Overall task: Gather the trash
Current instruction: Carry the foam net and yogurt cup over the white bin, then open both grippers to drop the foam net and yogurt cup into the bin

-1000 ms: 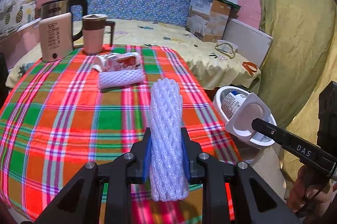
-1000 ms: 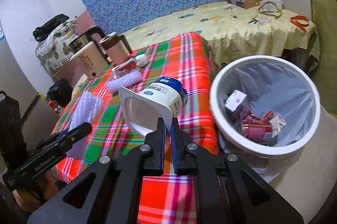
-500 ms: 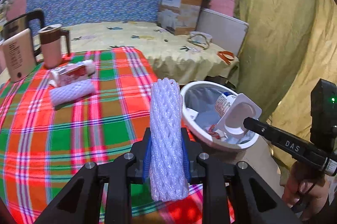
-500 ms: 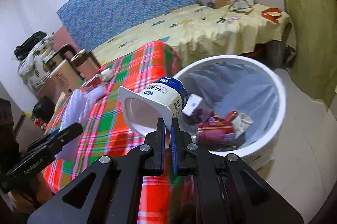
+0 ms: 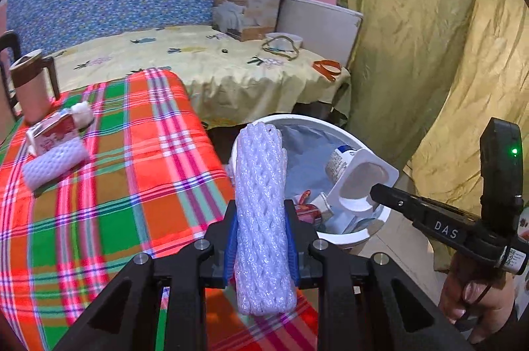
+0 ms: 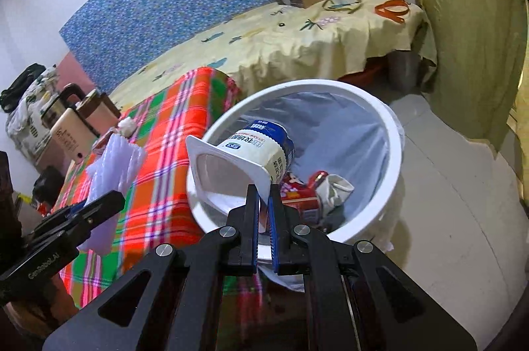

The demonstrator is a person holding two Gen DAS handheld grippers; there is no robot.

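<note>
Both grippers hung over the white bin (image 6: pixel 393 133) at frame centre, apparently poised to drop trash: the right gripper (image 6: pixel 263 199) pinched a yogurt cup (image 6: pixel 251 149) by its rim, jaws nearly together, while the left gripper (image 5: pixel 261 238), part-spread, squeezed a foam net (image 5: pixel 261 202) upright. More litter lay on the plaid cloth (image 5: pixel 132 169), left.

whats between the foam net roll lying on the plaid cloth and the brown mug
A red and white carton with a crumpled white wad at its end lies between the foam net roll and the brown mug, clearest in the left wrist view.
</note>
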